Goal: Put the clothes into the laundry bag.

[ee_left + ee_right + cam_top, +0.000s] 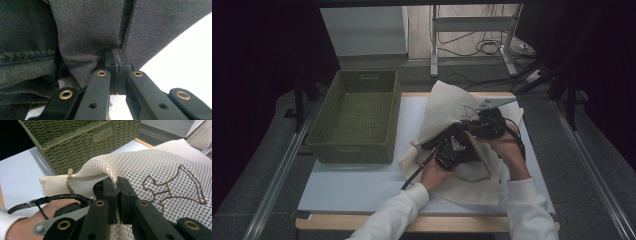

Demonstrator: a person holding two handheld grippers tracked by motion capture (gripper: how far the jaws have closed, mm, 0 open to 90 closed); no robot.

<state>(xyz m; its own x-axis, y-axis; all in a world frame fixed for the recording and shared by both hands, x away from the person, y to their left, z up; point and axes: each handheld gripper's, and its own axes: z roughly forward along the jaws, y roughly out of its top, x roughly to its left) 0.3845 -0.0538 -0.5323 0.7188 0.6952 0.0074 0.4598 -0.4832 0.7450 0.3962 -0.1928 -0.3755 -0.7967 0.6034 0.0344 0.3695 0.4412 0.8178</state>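
A: Why is the mesh laundry bag (447,107) lifted at its rim?

B: The right gripper (116,185) is clamped on the bag's edge and holds it up so the mouth gapes, right of the green woven basket (357,120) on the white table (362,185).

A: And the left gripper (117,58)?

B: Its jaws are pressed together on a fold of the dark grey garment (87,32), probably feeding it inside. The bag sits mid-table, its near part lying flat.
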